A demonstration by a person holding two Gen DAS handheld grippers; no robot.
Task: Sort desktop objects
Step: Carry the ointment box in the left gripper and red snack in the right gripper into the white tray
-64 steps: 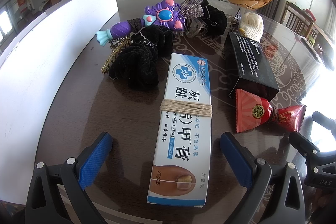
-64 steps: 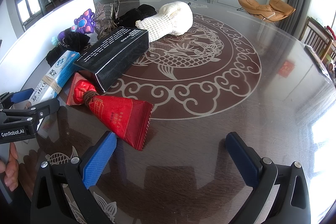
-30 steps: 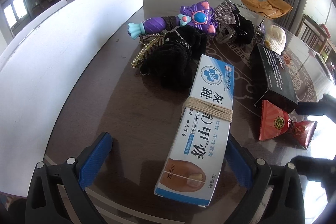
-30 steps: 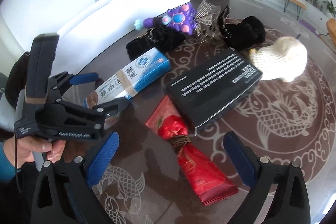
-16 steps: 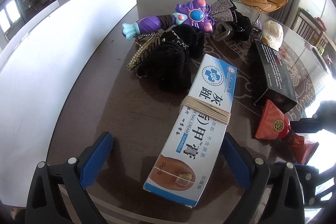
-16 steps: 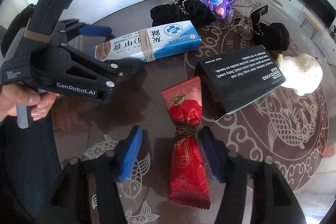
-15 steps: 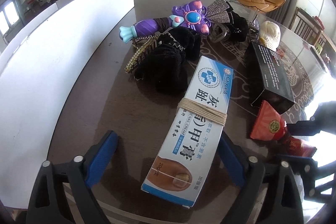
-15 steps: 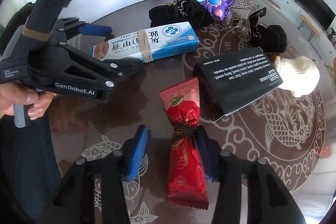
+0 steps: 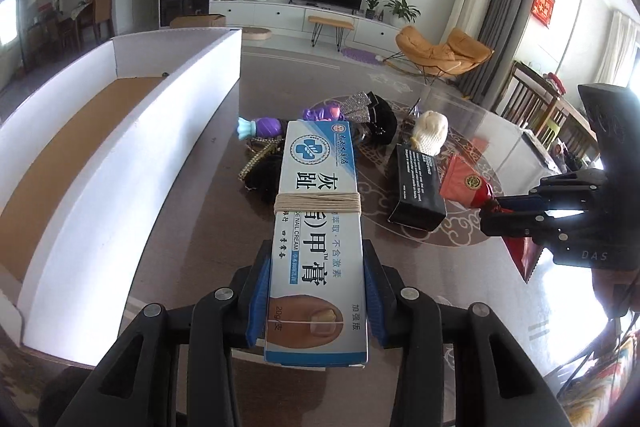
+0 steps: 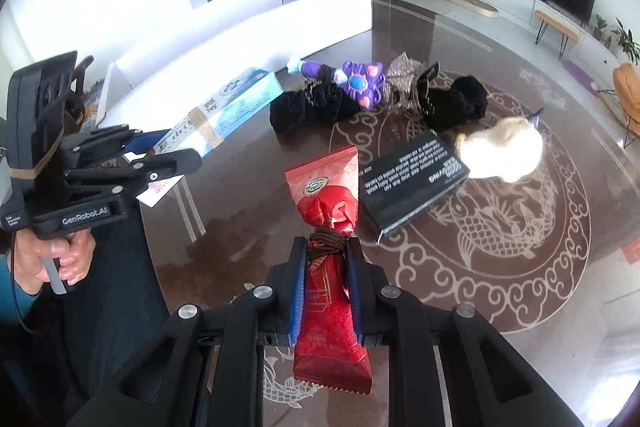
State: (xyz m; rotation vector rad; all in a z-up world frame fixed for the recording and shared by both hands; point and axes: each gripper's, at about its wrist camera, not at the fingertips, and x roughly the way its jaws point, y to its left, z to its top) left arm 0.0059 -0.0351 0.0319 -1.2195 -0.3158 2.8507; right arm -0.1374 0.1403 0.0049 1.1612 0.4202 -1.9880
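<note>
Left wrist view: left gripper (image 9: 316, 303) is clamped across the near end of the nail cream box (image 9: 316, 227), blue pads pressed on both long sides. The box is clear of the table (image 9: 200, 227) and sticks far out ahead of the jaws, over the black hair scrunchie (image 9: 264, 179).

Right wrist view: right gripper (image 10: 326, 291) pinches the red foil packet (image 10: 328, 267) just behind its brown string tie, packet also raised off the glass.

Risks (judgement only):
- The box is held at one end, so its long free end could sag or pivot between the pads if the hand swings fast toward the white cardboard tray (image 9: 132, 155).
- The box's far tip could clip the tray wall if carried too low.
- The foil is slick and crumpled, so the packet may slide out under a narrow pinch.
- The two grippers sit near each other, so crossing paths could knock one load loose.

Against the frames half a second back: both jaws have just been closing, the left onto the box, the right onto the packet. Then both items lay flat on the table; now both are lifted. The black soap box (image 10: 412, 183) and cream knitted item (image 10: 504, 155) remain in place.
</note>
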